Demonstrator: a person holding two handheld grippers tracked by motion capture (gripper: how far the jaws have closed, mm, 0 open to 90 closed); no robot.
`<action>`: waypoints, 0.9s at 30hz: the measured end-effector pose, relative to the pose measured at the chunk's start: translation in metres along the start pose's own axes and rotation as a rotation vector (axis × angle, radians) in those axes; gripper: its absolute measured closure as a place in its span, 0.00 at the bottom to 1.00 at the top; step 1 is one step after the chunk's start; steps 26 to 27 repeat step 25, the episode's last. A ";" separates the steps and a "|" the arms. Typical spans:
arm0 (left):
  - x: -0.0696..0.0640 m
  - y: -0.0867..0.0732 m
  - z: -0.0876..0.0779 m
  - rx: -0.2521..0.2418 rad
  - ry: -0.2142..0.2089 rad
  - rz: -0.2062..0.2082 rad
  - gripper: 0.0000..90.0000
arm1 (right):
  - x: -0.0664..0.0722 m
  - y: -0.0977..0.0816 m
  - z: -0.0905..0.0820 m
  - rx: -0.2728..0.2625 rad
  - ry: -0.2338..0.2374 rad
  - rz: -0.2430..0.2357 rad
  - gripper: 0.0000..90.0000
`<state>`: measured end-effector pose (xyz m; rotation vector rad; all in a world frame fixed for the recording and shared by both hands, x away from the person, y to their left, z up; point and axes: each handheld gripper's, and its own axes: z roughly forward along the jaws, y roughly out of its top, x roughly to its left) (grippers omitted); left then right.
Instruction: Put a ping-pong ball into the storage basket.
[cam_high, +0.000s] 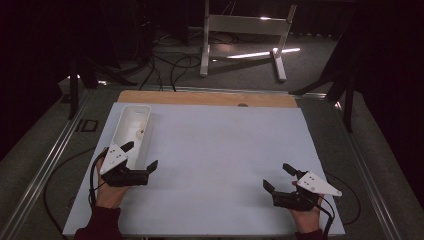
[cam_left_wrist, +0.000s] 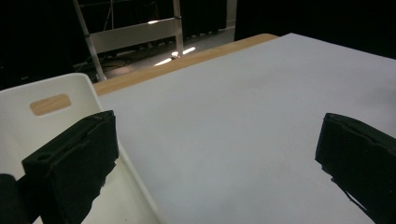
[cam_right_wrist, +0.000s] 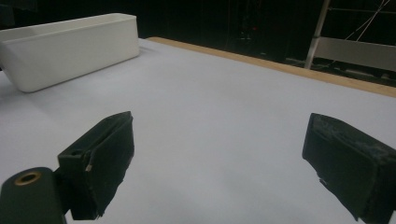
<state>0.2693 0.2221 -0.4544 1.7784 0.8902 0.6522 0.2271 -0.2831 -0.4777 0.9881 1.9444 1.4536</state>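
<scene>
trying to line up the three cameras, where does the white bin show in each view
High view: the white bin lies along the table's left edge, long side running away, the open left gripper astride its near right wall.
Left gripper view: lower left, its wall with a handle slot behind the left jaw.
Right gripper view: upper left, far off.
Shared landmark: the wooden strip along the table's far edge.

The high view looks down from above on the whole surface (cam_high: 215, 165). Each tongs camera sits low, close behind its own tongs, facing forward. All share the white bin (cam_high: 131, 131).
</scene>
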 end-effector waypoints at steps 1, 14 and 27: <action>0.000 -0.001 -0.001 0.000 -0.001 -0.002 0.00 | 0.000 0.000 0.000 0.000 0.000 -0.001 0.10; -0.003 -0.012 -0.010 -0.027 0.015 -0.006 0.00 | 0.001 0.003 0.005 -0.001 0.008 -0.009 0.10; 0.000 -0.016 -0.013 -0.035 0.029 -0.002 0.00 | 0.001 0.002 0.006 0.005 0.010 -0.013 0.10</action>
